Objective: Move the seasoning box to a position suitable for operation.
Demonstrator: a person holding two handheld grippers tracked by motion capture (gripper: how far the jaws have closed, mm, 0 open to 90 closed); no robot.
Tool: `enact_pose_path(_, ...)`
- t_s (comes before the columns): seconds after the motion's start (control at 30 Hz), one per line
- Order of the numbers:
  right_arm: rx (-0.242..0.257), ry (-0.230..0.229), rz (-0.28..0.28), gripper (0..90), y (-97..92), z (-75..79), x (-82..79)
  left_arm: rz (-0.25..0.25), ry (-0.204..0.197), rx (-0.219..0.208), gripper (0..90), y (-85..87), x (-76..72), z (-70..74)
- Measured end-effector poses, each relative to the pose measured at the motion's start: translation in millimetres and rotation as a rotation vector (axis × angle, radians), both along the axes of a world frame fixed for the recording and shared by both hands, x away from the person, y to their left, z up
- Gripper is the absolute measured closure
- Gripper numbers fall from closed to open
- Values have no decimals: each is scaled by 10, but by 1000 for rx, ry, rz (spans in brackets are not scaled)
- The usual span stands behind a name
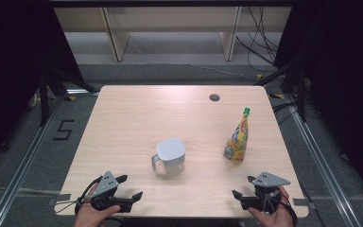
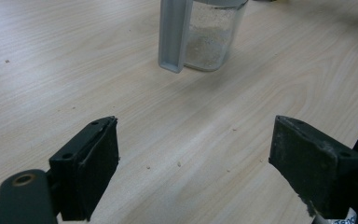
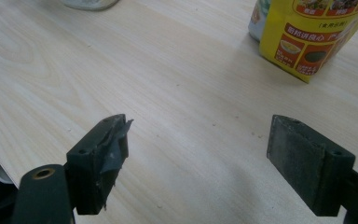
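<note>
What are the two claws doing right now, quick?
Left claw: open, holding nothing, above the bare table.
Right claw: open, holding nothing too.

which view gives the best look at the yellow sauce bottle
The high view: the bottle stands upright and whole on the table's right side, green cap to base. The right gripper view catches just its lower yellow label, cropped at the top edge.
</note>
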State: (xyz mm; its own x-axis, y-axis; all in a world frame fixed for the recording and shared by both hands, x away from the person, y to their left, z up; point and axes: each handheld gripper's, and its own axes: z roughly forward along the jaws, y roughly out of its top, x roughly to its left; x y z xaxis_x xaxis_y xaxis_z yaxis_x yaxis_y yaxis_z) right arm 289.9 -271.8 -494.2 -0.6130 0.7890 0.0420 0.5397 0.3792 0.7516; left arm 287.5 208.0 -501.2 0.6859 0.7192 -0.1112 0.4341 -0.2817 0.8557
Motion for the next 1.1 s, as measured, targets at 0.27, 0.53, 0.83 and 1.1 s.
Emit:
enact_pose_path(0.27,-3,1,-1,218,-1,2,1,-11,-8,7,152,2,1,11)
enact_pose_path(0.53,3,1,19,233,-7,-10,16,-14,-10,19,152,-31,33,5)
enact_pose_path(0.83,10,7,-2,235,-19,-9,9,5,-15,-25,155,-153,144,47)
enact_pose_path(1.1,6,9,-1,236,-15,-6,8,-36,-64,14,305,-374,314,184)
